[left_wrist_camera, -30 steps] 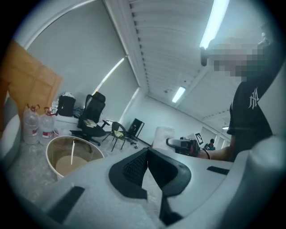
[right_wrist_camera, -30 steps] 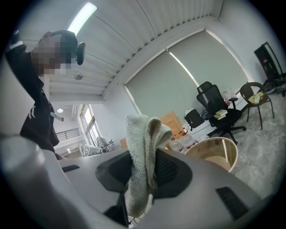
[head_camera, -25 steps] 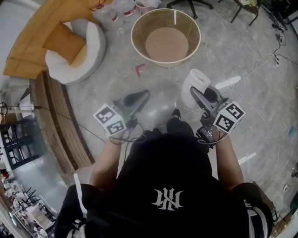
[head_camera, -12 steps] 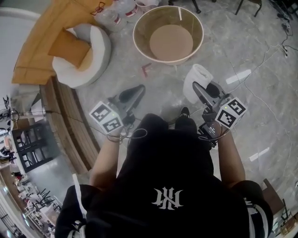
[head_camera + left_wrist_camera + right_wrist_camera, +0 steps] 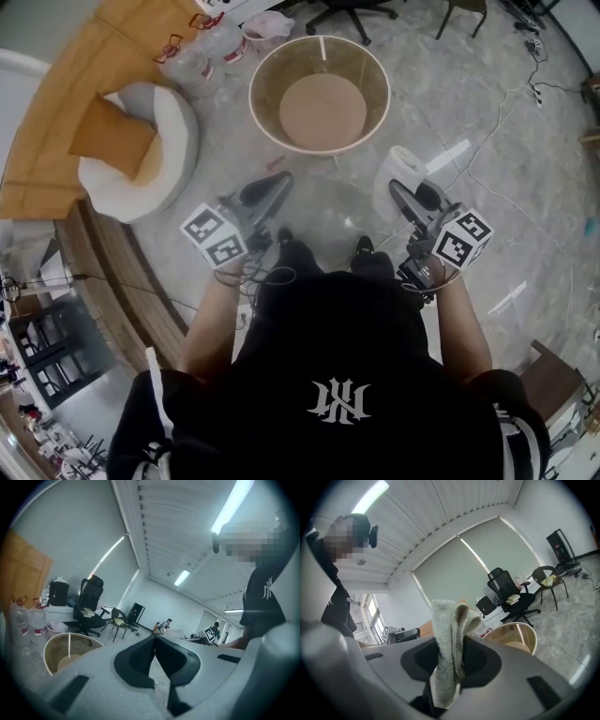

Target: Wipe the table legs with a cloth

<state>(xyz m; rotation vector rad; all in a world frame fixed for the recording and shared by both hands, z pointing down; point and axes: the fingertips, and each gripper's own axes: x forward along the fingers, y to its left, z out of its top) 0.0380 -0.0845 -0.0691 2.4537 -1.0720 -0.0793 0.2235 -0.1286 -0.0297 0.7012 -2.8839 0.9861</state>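
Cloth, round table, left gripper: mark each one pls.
cloth [image 5: 447, 634], right gripper view, on the folded middle, just above where the gripper pinches it.
round table [image 5: 265, 103], head view, on the wall just inside its left rim.
left gripper [image 5: 153, 639], left gripper view, where its fingertips meet.

No words or numbers are legible; the black shirt [image 5: 336, 347] carries a white monogram emblem [image 5: 336, 400], its letters unclear.

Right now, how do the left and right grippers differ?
The left gripper is empty, its jaw tips met with nothing between; the right gripper is clamped on a pale cloth. The cloth sticks out beyond the right gripper's jaws, while the left gripper's tips are bare. Both angle inward ahead of the person.
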